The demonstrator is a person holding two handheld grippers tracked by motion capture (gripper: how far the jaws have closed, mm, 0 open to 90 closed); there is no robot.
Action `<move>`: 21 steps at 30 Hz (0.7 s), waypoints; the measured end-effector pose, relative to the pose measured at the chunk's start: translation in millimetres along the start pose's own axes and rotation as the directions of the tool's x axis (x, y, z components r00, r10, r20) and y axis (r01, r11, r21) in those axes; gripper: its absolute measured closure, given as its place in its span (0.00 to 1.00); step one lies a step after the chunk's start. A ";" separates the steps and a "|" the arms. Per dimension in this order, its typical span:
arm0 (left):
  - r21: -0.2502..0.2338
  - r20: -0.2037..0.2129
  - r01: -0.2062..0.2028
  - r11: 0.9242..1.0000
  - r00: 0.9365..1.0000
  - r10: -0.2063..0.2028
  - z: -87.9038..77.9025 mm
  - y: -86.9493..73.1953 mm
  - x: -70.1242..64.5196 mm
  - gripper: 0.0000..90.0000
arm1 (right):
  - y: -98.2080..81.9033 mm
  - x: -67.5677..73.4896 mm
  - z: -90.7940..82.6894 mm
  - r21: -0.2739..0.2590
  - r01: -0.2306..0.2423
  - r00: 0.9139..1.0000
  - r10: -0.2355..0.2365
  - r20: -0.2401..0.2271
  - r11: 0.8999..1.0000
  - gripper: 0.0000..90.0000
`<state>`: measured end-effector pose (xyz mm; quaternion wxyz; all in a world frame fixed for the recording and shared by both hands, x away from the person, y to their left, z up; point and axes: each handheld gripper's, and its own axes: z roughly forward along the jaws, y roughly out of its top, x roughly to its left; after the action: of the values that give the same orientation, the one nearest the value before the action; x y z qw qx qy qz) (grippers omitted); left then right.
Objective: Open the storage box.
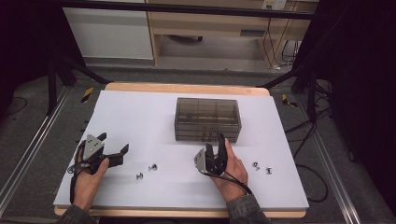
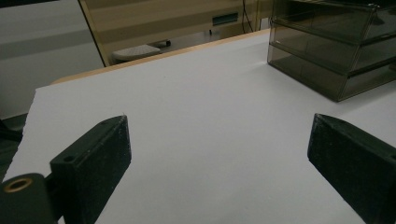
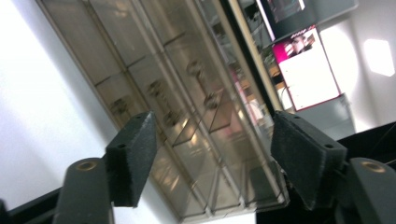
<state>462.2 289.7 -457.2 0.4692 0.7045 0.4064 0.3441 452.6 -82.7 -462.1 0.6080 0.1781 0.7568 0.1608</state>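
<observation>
White table (image 1: 140,116), drawer box (image 1: 208,119) just beyond right gripper (image 1: 220,142).

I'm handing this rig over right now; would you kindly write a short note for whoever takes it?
Left gripper: open, empty, over bare white table.
Right gripper: open, empty, turned on its side, pointing at the front of the smoky drawer box.
Small metal parts: two between the hands, two right of the right hand.
Done: nothing picked up yet.
Left: drawers look closed; likely open one and put the parts in.

The left gripper (image 1: 113,143) is being held low with jaws spread wide; the right gripper (image 1: 221,141) (rolled sideways) is being held parted.
</observation>
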 end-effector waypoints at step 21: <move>0.012 -0.014 -0.038 0.999 0.999 0.039 -2.5 4.6 0.2 0.07 | 13.0 12.0 7.5 -0.019 0.185 0.982 -0.185 0.039 0.982 0.60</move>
<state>461.3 289.7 -452.0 0.4554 0.7124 0.3981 0.3558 458.6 -65.5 -468.1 0.6361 0.1030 0.7569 0.1089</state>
